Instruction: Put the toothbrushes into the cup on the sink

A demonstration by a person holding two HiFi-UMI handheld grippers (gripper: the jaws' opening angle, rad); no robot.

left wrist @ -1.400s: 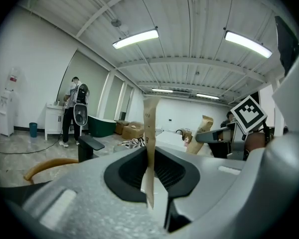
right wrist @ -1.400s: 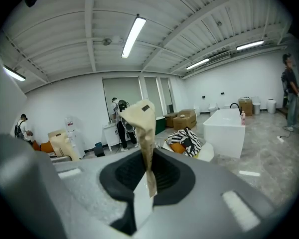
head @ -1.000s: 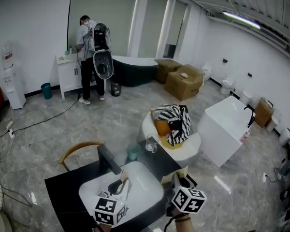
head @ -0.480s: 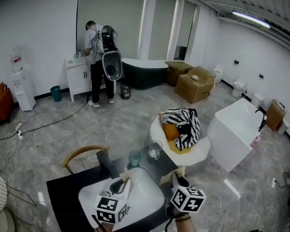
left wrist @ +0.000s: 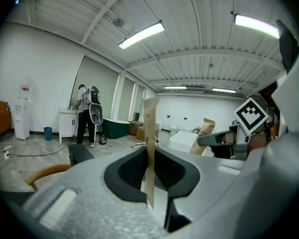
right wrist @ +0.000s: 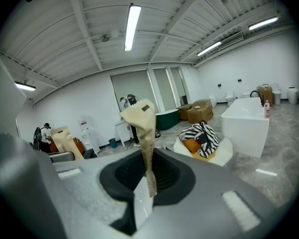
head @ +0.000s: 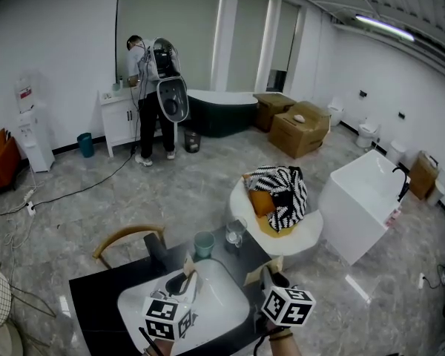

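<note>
Both grips have held unchanged this last second, the left tool [left wrist: 150, 183] pinched nearly closed on one paper-wrapped toothbrush [left wrist: 150, 133] and the right tool [right wrist: 148, 183] on a second toothbrush [right wrist: 144, 128], with the green cup [head: 203, 243] ahead of the left tool beyond the sink [head: 222, 295], so neither brush is in yet.

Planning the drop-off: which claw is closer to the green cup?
Left. The left claw is over the sink, just short of the green cup; the right claw is farther, rightward.

hand-held gripper [right wrist: 149, 189] | jaws pinching paper-wrapped toothbrush [right wrist: 142, 126] | package stands upright
</note>
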